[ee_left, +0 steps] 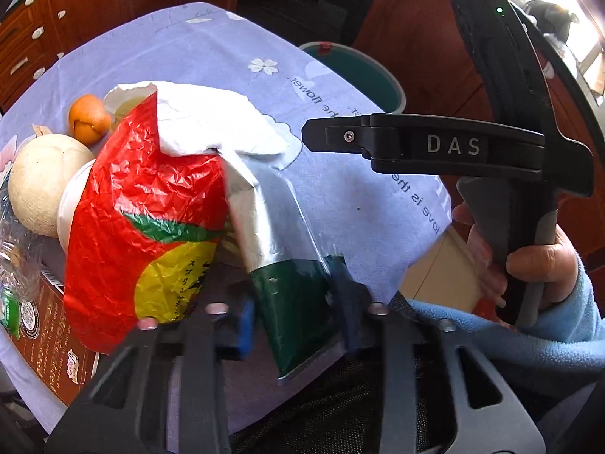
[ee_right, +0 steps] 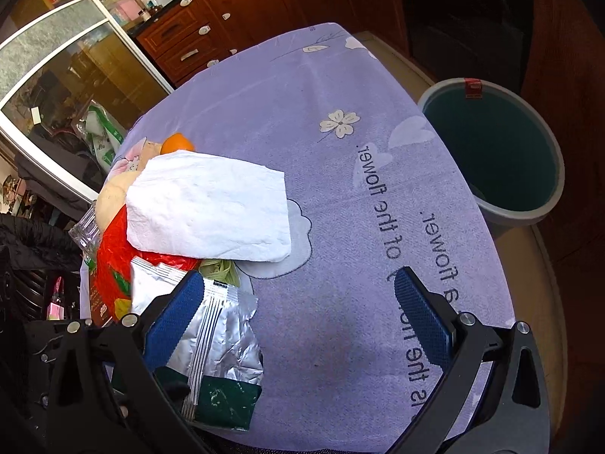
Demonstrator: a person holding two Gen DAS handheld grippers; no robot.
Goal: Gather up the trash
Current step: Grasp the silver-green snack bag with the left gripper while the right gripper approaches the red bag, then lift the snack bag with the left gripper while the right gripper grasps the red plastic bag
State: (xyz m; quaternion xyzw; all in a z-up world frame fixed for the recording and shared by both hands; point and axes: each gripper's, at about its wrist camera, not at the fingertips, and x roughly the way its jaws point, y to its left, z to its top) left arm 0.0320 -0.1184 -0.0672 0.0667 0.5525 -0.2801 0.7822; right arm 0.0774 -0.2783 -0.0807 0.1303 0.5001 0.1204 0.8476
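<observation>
A pile of trash lies on the purple tablecloth [ee_right: 340, 208]: a white paper napkin [ee_right: 211, 208] on a red and yellow plastic bag [ee_left: 147, 227], and a silver and green foil packet [ee_left: 287, 276]. My left gripper [ee_left: 293, 314] is shut on the foil packet's green end. In the right wrist view the packet [ee_right: 223, 340] lies beside my left finger. My right gripper [ee_right: 298, 321] is open and empty above the cloth; it also shows side-on in the left wrist view [ee_left: 416, 143]. A grey bin [ee_right: 495, 155] with a green inside stands beyond the table's right edge.
An orange [ee_left: 89, 117], a pale round fruit [ee_left: 45, 181], a crushed clear plastic bottle [ee_left: 15, 249] and a brown printed box [ee_left: 49, 336] lie at the left. Wooden cabinets [ee_right: 234, 19] stand behind the table. A glass door [ee_right: 60, 64] is at the far left.
</observation>
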